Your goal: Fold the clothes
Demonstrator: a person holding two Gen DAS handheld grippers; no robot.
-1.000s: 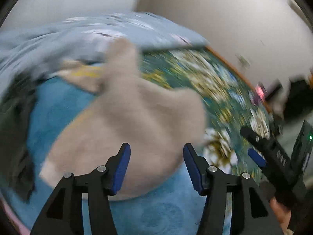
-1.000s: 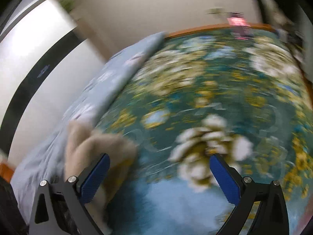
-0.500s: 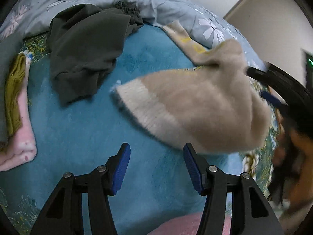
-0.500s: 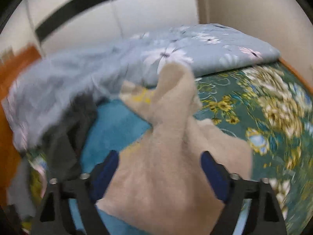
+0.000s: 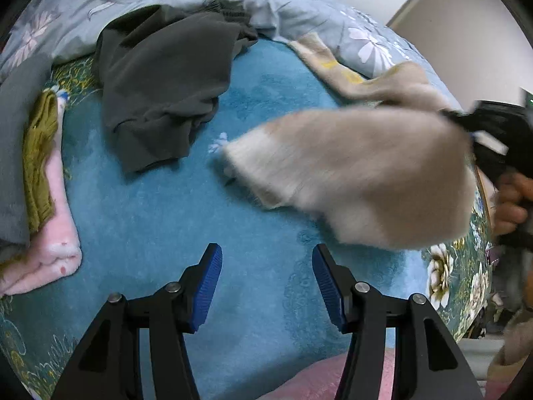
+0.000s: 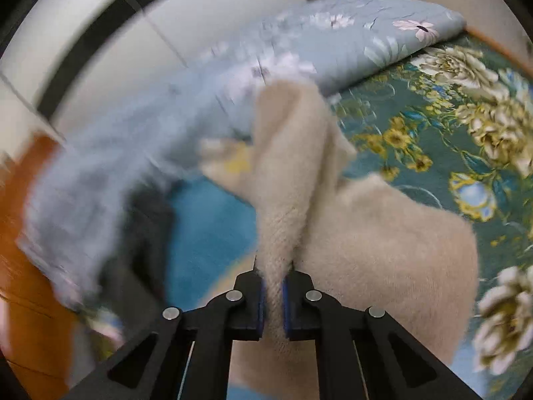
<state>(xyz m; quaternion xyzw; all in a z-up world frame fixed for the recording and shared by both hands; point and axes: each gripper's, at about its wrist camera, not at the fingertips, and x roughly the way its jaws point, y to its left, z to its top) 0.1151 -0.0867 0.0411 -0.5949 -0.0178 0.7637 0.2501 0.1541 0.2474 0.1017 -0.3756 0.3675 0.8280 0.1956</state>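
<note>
Right hand-held gripper (image 6: 273,295), angled down, has just pinched the beige garment (image 6: 366,250), seemingly lifted; left hand-held gripper (image 5: 266,286) spread.

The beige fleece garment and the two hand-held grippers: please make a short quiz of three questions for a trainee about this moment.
1. True or false: the right hand-held gripper is shut on the beige fleece garment.
2. What lies between the pads of the left hand-held gripper? A) dark grey garment B) nothing C) pink cloth
3. Fill in: the dark grey garment lies on the ____ blanket.

Key: 1 true; 2 B; 3 blue.
</note>
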